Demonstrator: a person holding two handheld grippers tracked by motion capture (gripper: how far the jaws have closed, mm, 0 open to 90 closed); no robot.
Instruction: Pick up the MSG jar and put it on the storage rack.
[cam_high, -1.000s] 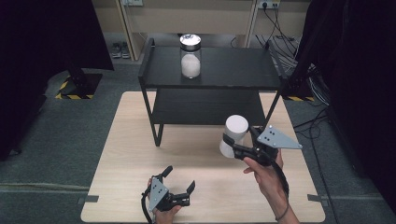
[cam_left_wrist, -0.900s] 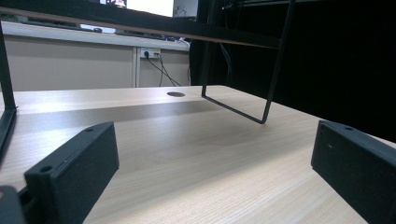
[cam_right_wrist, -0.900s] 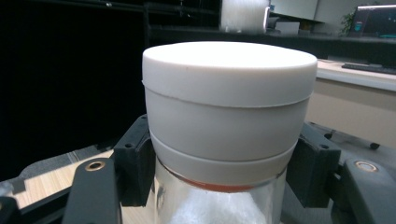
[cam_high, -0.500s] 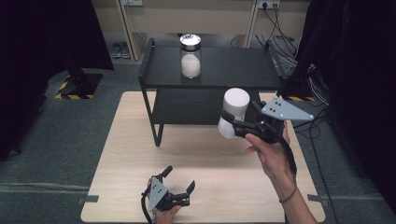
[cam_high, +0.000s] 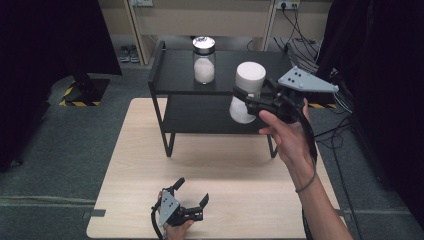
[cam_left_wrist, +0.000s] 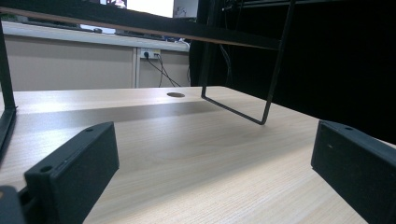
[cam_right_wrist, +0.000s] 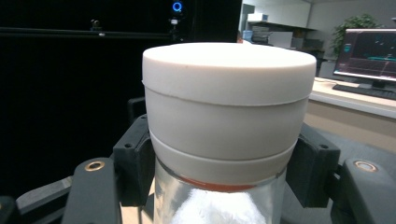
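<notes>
We grip the white-lidded jar (cam_high: 246, 93) just under its lid with our right gripper (cam_high: 248, 99), airborne beside the black shelf (cam_high: 176, 80), probably bound for its top; our left gripper (cam_high: 189, 197) rests wide-fingered on the tabletop (cam_high: 240, 170), keeping clear

Jar (cam_high: 204, 60) on shelf (cam_high: 175, 75); shelf on table (cam_high: 220, 170).

A silver-lidded jar (cam_high: 204, 60) is occupying the upper centre of the frame on the black shelf's (cam_high: 175, 80) top, leaving bare top to its right. The shelf's legs (cam_left_wrist: 273, 65) are fencing the lower tier (open at the front), while bare table (cam_high: 230, 165) is lying open across the lower middle.
</notes>
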